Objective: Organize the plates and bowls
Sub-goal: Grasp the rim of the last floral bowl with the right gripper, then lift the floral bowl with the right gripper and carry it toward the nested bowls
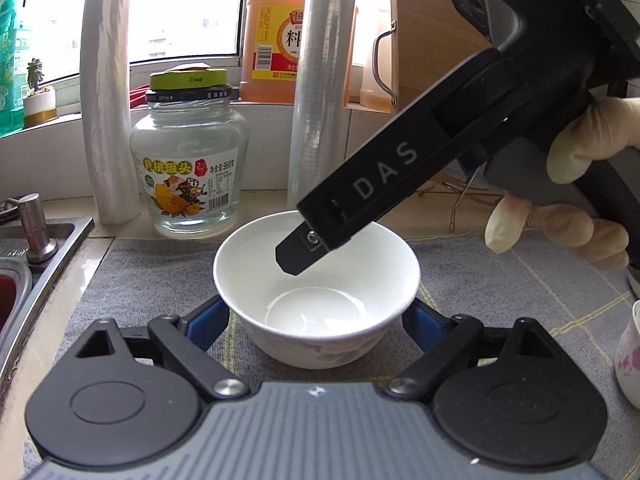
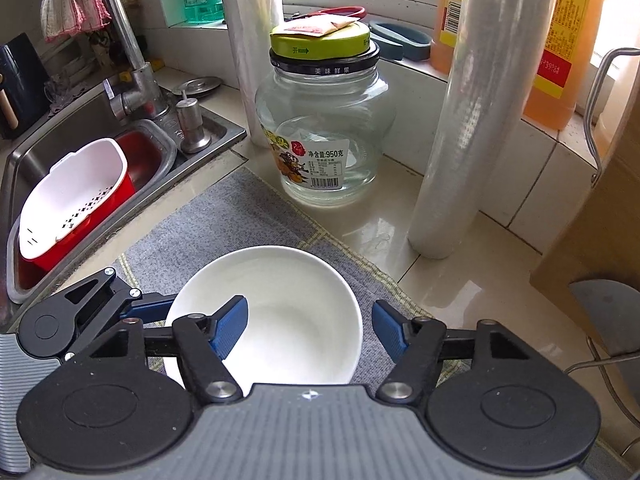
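Kitchen counter beside a steel sink [image 2: 72, 152], covered by a grey checked mat [image 1: 132, 280]. On the mat stands a white bowl [image 1: 316, 280], upright, with a faint floral print on its outer wall.

Left wrist view: the left gripper [image 1: 316, 326] has its blue pads on either side of the bowl's lower wall, jaws spread; whether the pads touch the bowl cannot be told. The right gripper [image 1: 298, 256] reaches in from the upper right, held by a gloved hand [image 1: 576, 200], its tip over the bowl's interior. A second cup-like vessel with pink flowers [image 1: 630, 352] shows at the right edge.

Right wrist view: the right gripper [image 2: 308, 328] is open, one blue pad [image 2: 228, 330] inside the bowl [image 2: 280, 320] and the other outside its right rim, apart from it. Behind the bowl stand a glass jar with a yellow-green lid [image 2: 320, 132], two rolls of plastic wrap [image 2: 476, 132] and an orange bottle [image 2: 560, 52] on the sill. A red-and-white colander [image 2: 76, 200] lies in the sink, and a cloth [image 2: 72, 8] hangs over the tap.
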`<state>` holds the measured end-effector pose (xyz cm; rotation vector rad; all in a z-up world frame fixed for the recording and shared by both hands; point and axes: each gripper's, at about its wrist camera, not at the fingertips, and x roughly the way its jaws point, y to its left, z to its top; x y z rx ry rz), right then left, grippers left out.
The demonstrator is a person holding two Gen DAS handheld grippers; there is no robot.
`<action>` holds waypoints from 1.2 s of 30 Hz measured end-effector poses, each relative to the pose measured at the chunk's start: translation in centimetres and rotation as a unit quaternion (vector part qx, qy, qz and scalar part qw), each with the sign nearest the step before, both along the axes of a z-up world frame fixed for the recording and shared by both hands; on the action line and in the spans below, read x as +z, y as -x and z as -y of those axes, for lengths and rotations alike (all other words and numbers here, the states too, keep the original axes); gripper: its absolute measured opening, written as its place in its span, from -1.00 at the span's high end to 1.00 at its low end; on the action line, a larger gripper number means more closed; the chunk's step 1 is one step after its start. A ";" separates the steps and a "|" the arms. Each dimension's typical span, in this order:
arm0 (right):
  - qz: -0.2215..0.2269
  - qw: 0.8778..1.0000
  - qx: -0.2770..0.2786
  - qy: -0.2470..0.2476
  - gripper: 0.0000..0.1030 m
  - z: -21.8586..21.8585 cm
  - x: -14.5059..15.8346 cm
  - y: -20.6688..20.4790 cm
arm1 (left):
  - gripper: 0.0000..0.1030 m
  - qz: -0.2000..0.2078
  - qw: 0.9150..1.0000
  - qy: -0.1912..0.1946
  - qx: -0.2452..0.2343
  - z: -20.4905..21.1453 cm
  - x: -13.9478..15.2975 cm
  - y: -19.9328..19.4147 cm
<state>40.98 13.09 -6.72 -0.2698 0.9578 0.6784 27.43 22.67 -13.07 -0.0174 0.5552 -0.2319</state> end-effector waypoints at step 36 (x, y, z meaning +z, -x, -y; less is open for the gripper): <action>0.034 0.999 -0.004 -0.027 -0.40 2.8 4.4 6.2 | -0.80 -0.016 0.999 -0.011 -0.045 2.1 4.1 3.4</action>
